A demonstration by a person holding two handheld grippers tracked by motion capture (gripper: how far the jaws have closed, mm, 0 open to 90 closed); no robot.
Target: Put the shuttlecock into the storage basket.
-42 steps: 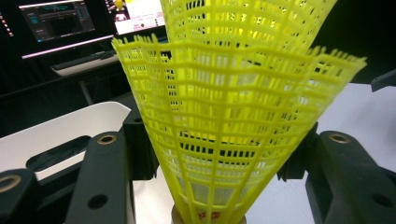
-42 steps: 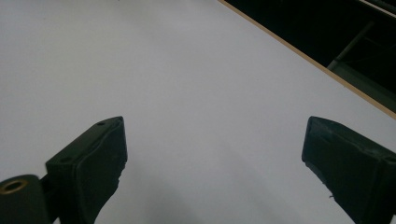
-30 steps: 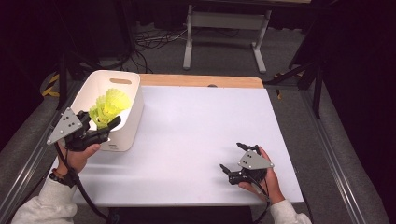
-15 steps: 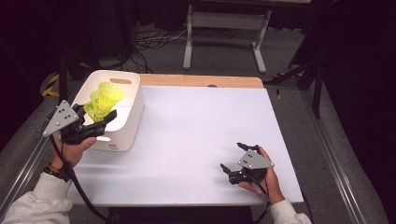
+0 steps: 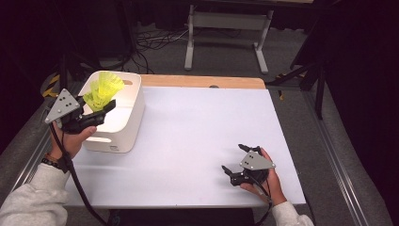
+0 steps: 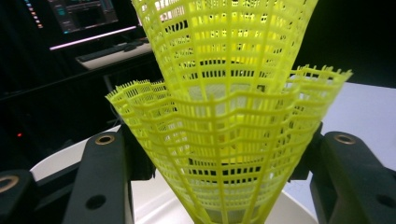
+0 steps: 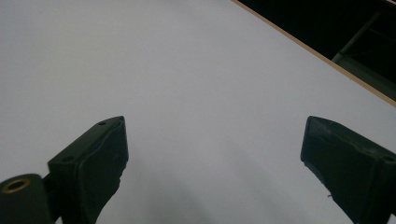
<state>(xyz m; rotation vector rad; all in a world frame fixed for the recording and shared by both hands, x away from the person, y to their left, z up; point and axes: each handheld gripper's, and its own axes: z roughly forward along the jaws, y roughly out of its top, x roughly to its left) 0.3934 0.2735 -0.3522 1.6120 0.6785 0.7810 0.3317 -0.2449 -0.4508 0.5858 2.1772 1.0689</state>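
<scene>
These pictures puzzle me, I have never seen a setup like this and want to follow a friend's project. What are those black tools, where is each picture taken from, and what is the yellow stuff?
No robot arm here: a person sits at a white table and holds a hand tool with two black jaws in each hand. The high view looks down from above the person. The other two pictures come from small cameras riding on the tools, looking along their jaws.

The left gripper is raised over a white bin at the table's left edge. It grips yellow shuttlecocks, plastic mesh cones nested into one another; the left gripper view shows the jaws closed against the sides of the outer cone.

The right gripper is low over the bare table near the front right, jaws spread and holding nothing, as the right gripper view confirms.
</scene>
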